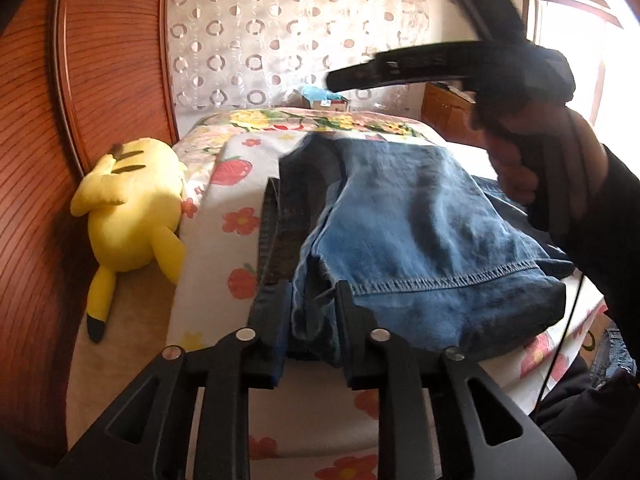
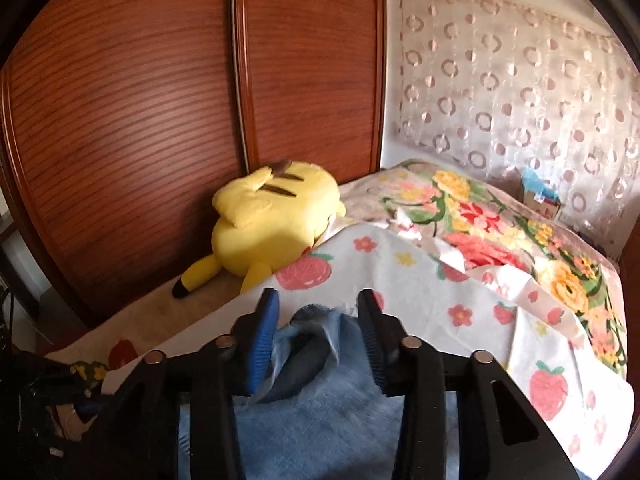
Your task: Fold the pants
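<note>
Pants point(image 1: 400, 236): folded on bed point(image 1: 216, 240) | left gripper point(image 1: 312, 304): hem bunched between part-open jaws | right gripper point(image 2: 316, 316): denim edge between part-open jaws, grip unconfirmed | risk: fold undone by slipping fabric.

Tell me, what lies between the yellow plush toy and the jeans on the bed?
Only a strip of strawberry-and-flower sheet separates the plush toy from the jeans; the left wrist view shows it.
</note>
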